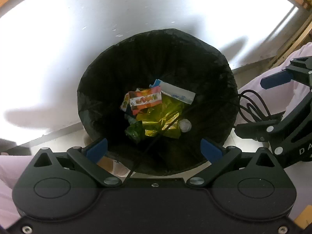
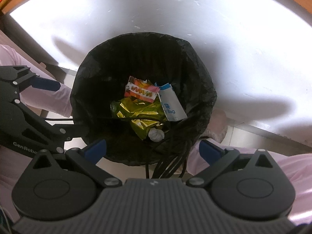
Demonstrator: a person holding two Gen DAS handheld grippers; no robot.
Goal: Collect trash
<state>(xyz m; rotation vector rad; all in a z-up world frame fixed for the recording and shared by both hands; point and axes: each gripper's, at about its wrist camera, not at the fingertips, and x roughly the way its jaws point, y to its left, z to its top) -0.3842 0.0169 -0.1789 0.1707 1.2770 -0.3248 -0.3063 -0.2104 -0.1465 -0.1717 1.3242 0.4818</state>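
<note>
We hold both tools above a round bin lined with a black plastic bag (image 1: 156, 44), looking straight down into it. The left hand-held gripper (image 1: 154, 149) has its blue-padded jaws spread wide with nothing between them, and the right hand-held gripper (image 2: 152, 149) is spread and empty in the same way. Each tool shows at the edge of the other's view, so they hang side by side over the rim.

The trash lies at the bottom of the bag: an orange and white snack wrapper (image 1: 145, 100) resting on a crumpled yellow foil packet (image 1: 165, 117), a white and blue paper sachet (image 1: 177, 93) leaning against the far wall, a small white crumpled ball of paper (image 1: 184, 125) beside the foil, and a scrap of green wrapper (image 1: 134, 130) near it. Black cables (image 2: 171, 163) trail across the near rim of the bin.

We judge that the dropping step is finished for these pieces, since neither tool carries anything. The next move calls for lifting away from the bin and finding any remaining litter; none shows here on the pale floor (image 2: 253, 39), so we cannot tell whether more is left.
</note>
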